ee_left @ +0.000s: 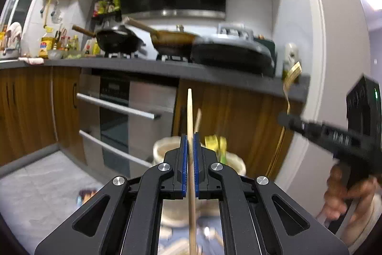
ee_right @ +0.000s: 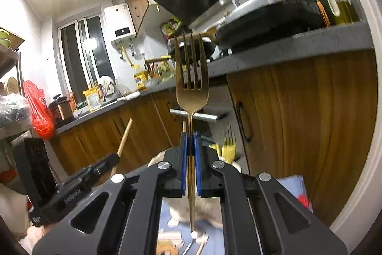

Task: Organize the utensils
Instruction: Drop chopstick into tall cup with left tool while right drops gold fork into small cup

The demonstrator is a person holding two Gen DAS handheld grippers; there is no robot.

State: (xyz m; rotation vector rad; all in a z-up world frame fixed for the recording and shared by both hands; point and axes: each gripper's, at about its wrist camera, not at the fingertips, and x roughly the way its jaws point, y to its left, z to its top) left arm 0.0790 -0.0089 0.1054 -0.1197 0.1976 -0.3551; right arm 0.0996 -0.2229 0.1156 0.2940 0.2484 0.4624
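The left claw (ee_left: 190, 149) is gripping a wooden chopstick (ee_left: 190, 116) upright, while the right claw (ee_right: 190, 147) is clamping a gold fork (ee_right: 191, 85) by its handle, tines up. Both are hanging above a pale holder (ee_left: 164, 149) already containing utensils, so the carrying step looks underway; next, each piece probably needs lowering into that holder.

Left claw (ee_left: 190, 154) clamped, right claw (ee_right: 190, 147) clamped
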